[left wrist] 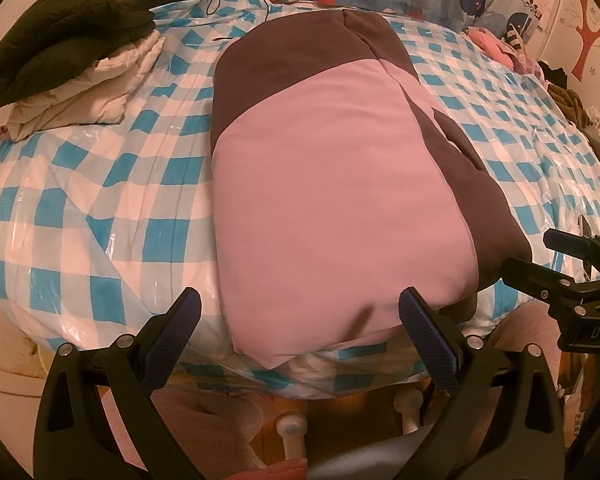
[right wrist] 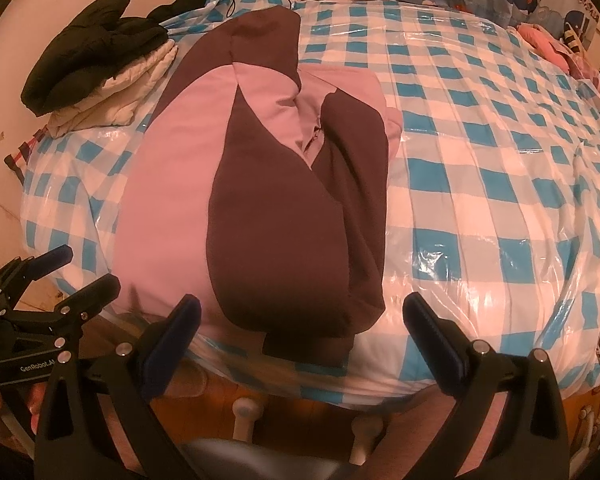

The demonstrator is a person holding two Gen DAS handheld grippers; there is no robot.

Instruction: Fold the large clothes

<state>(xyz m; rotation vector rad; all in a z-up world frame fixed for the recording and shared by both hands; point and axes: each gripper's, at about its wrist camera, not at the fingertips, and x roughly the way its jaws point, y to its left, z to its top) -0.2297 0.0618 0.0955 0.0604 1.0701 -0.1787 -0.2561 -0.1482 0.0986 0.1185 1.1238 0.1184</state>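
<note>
- Checked bed [right wrist: 480,168] lies bare right of the pink-and-brown jacket [right wrist: 252,184]: open passage.
- Stacked black and white clothes [right wrist: 96,64] block the far left corner.

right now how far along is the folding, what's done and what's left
Done: the pink and brown jacket lies narrowed lengthwise on the checked cover, its brown sleeves laid in over the body. A folded black and white stack sits at the far left corner. In hand: nothing; the left gripper and right gripper hover at the near hem, jaws open. Left, probably: folding the jacket crosswise and stacking it.
</note>
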